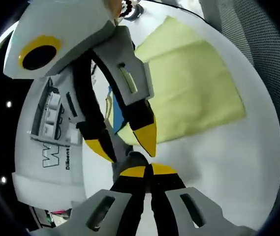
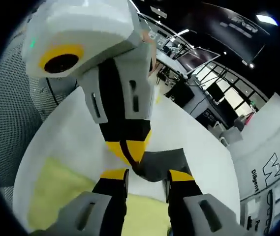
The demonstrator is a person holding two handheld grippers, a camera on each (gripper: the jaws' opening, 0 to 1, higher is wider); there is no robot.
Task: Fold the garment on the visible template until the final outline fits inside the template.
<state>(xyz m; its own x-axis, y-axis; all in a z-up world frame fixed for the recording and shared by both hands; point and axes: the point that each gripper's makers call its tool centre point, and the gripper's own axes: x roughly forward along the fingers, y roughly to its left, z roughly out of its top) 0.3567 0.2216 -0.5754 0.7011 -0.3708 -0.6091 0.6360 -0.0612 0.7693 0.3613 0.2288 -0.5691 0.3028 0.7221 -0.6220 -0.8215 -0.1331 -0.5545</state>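
Your two grippers meet tip to tip over a white round table (image 1: 228, 157), both pinching a small grey fold of garment (image 2: 162, 164). In the left gripper view, your left gripper (image 1: 148, 170) rises from 6 o'clock with its yellow-tipped jaws pressed together on the grey cloth (image 1: 130, 160), while the right gripper (image 1: 125, 142) reaches in from 10 o'clock, jaws parted. In the right gripper view, your right gripper (image 2: 147, 174) stands at 6 o'clock with its jaws apart, the grey cloth lying between them; whether it grips is unclear. The left gripper (image 2: 129, 147) descends from 12 o'clock, closed on the cloth's edge. A pale yellow template sheet (image 1: 194, 88) lies flat on the table, toward 1 o'clock. A white panel (image 1: 46, 162) at 8 o'clock carries lettering beginning "Diligent"; the rest is unreadable.
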